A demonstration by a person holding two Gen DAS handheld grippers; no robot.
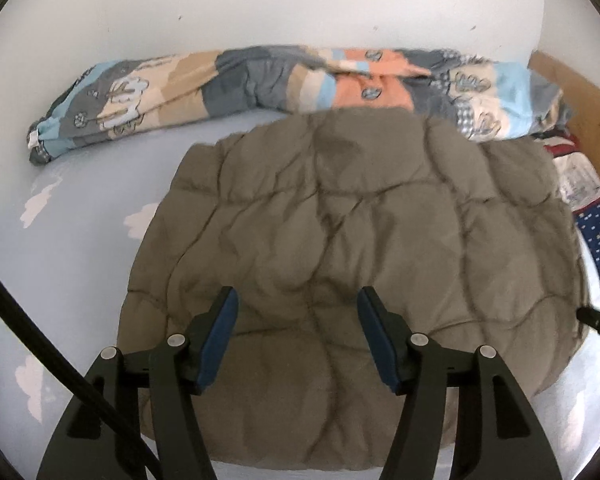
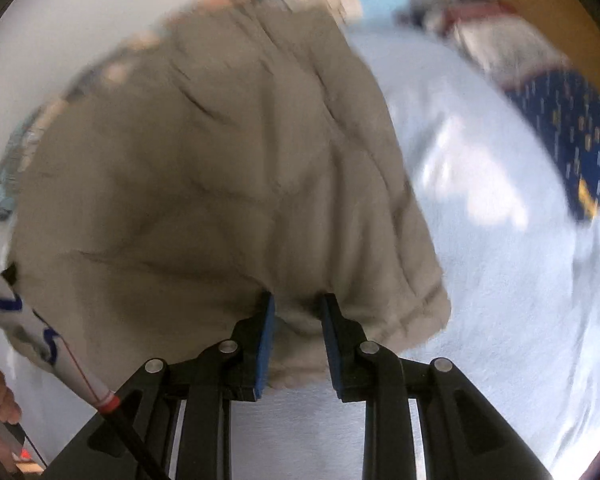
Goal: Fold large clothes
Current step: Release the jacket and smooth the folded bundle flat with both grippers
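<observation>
The quilted khaki jacket [image 1: 340, 232] fills the middle of the left view, lying on the pale bedsheet [image 1: 80, 248]. It looks puffy, soft and light, likely springy. The left gripper [image 1: 296, 300] hovers spread above it; the right gripper [image 2: 298, 300] pinches its lower hem, a sound hold.

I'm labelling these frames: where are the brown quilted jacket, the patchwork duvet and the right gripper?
brown quilted jacket [image 1: 340, 216]: left wrist view, middle panel.
patchwork duvet [image 1: 236, 76]: left wrist view, grey patch.
right gripper [image 2: 298, 308]: right wrist view, between fingertips.
</observation>
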